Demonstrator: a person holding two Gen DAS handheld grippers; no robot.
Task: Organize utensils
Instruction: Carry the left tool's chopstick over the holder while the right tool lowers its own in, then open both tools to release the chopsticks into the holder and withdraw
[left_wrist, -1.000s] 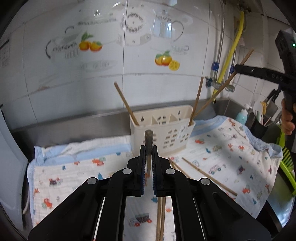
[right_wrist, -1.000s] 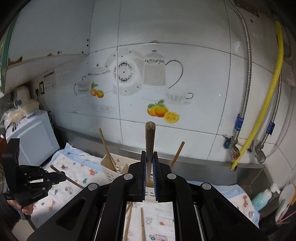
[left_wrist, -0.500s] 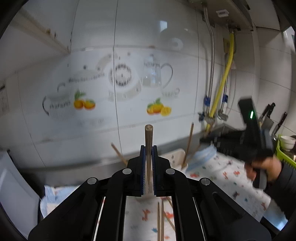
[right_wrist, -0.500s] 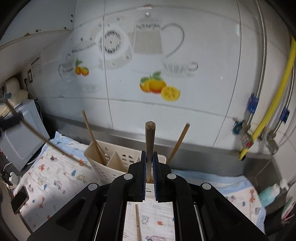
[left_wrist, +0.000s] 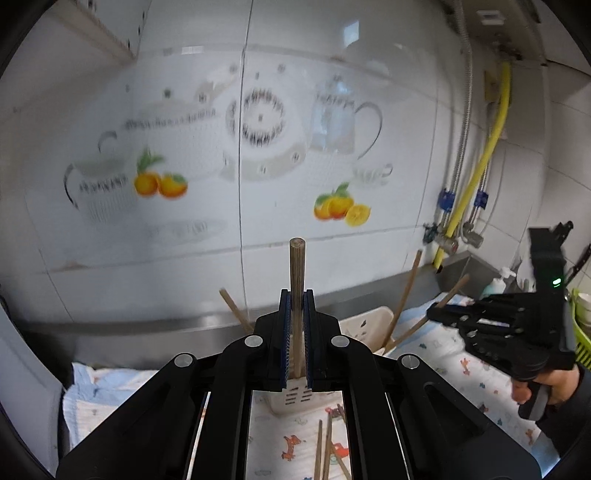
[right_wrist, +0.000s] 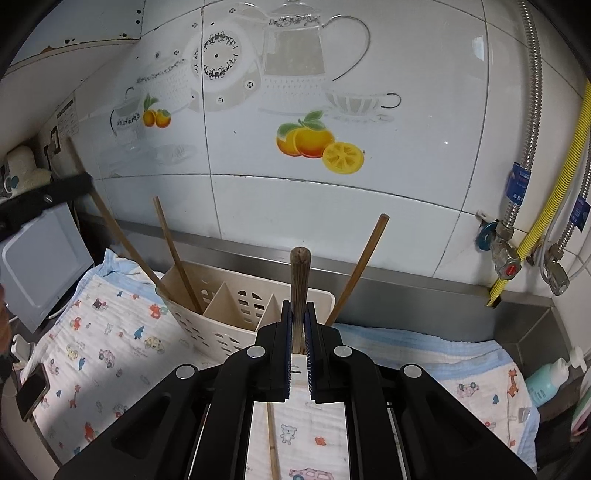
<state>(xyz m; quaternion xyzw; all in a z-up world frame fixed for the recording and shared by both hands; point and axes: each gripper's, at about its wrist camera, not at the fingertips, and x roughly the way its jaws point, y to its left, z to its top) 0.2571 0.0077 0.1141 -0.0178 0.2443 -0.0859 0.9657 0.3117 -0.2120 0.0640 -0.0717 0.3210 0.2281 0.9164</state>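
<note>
A cream plastic utensil holder (right_wrist: 221, 317) with compartments stands on a patterned cloth by the tiled wall; it also shows in the left wrist view (left_wrist: 369, 325). Chopsticks lean in it: one at its left end (right_wrist: 173, 247) and one at its right end (right_wrist: 360, 266). My left gripper (left_wrist: 296, 306) is shut on a wooden chopstick (left_wrist: 296, 277) held upright above the holder. My right gripper (right_wrist: 298, 321) is shut on another wooden chopstick (right_wrist: 300, 280), right over the holder's right compartment. The right gripper also shows in the left wrist view (left_wrist: 439, 314), low beside the holder.
Loose chopsticks (left_wrist: 325, 443) lie on the cloth (right_wrist: 110, 350) in front of the holder; one (right_wrist: 272, 435) lies below my right gripper. A phone (right_wrist: 31, 391) lies at the cloth's left edge. Yellow and metal hoses (right_wrist: 532, 221) hang at right, a soap bottle (right_wrist: 546, 376) below them.
Both grippers keep their chopsticks. The right gripper has come down and closer to the holder. The left gripper has tilted up toward the wall and sits above the holder.
</note>
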